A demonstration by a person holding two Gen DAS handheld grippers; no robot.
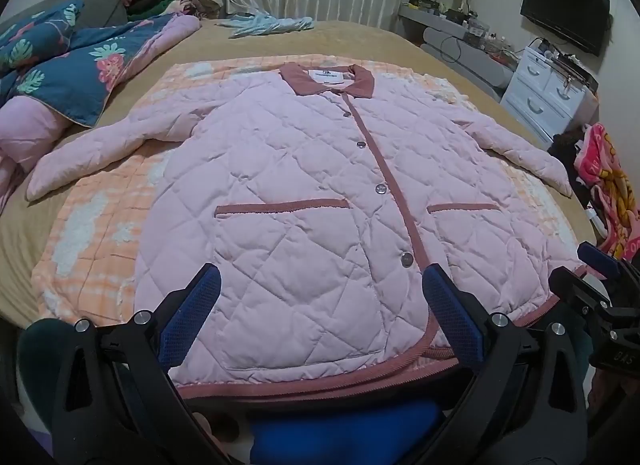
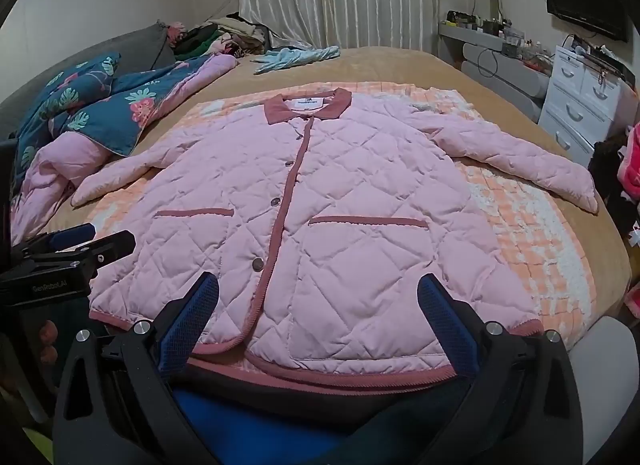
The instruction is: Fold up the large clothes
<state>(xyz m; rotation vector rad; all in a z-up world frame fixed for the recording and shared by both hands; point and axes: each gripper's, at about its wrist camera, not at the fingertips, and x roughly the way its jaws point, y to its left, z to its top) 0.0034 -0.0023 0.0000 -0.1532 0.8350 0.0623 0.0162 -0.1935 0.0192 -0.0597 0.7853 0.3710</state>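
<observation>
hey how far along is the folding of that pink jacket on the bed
Done: the pink quilted jacket lies flat, front up and buttoned, sleeves spread, on the orange checked blanket. In hand: nothing; the left tool and right tool are both open near the hem. Left: all folds, sleeves and body.

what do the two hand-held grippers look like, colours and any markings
Both look alike: the left hand-held gripper and right hand-held gripper have black plastic arms with cut-out slots, silver round bolts at the joints, and blue mesh-textured finger pads. In the right wrist view, white "GenRobot.AI" lettering shows on the left one's black body. No cables visible.
</observation>
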